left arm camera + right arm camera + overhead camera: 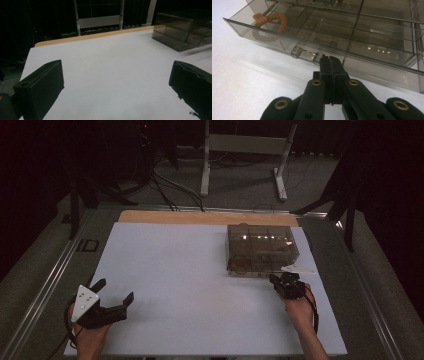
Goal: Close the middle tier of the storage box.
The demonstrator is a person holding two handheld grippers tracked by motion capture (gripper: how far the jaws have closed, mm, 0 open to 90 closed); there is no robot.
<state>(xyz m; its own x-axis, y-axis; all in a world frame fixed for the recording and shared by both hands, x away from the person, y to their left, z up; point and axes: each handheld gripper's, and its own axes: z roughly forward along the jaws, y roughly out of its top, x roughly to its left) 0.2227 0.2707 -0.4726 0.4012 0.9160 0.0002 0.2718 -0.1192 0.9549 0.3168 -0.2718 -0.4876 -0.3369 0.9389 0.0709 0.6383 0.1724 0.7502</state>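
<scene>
Your right claw point(331, 60) is pressed shut, holding nothing, tips against the drawer point(317, 35) handle point(305, 54), apparently to push it.

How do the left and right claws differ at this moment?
The left claw stands wide open over bare white table, near nothing; the right claw is shut, jaws pressed together. The left sits far from the drawer box; the right's tip is at the clear drawer handle. Both are black and hand-held.
</scene>
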